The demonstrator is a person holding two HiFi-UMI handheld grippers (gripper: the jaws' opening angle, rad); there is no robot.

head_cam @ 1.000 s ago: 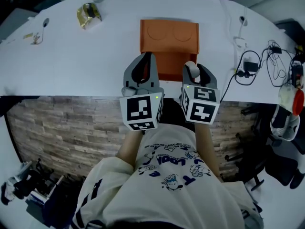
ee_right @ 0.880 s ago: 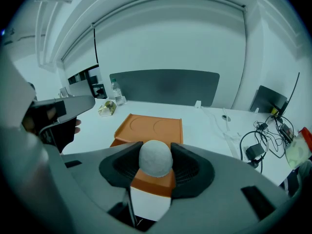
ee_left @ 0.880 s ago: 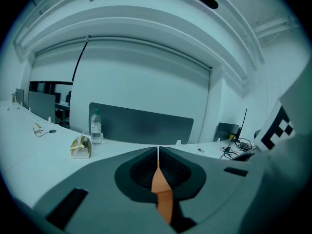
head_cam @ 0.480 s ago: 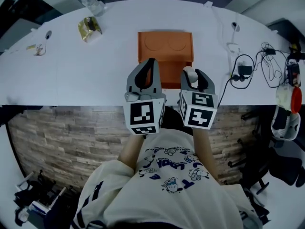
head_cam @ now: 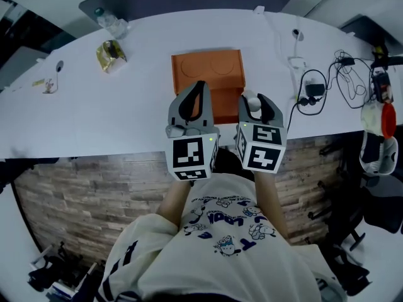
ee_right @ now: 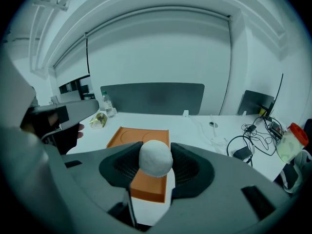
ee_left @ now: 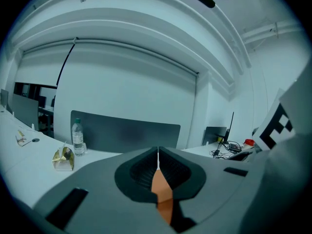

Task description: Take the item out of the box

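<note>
- Box (head_cam: pixel 208 74): plain orange.
- Ball (ee_right: pixel 155 157): matt white.
- Left gripper (head_cam: pixel 200 84) and right gripper (head_cam: pixel 255 97): grey shells, cubes with black-and-white square markers.
- Fingers (ee_right: pixel 191 167): black ribbed inner faces.
- Counter (head_cam: pixel 113 118): white.
- Panelling (head_cam: pixel 82 194) under the counter: brown-grey brick pattern.
- Shirt (head_cam: pixel 220 263): cream, blue cartoon print.
- Packet (head_cam: pixel 109 55): gold.
- Cables (head_cam: pixel 315 85): black.

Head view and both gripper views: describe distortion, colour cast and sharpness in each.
Head view: fisheye bows the white table into an arc; lighting even. Left gripper view: black round vignette, bluish cast, ceiling lines curved. Right gripper view: same vignette and cast; the white ball is crisp.
</note>
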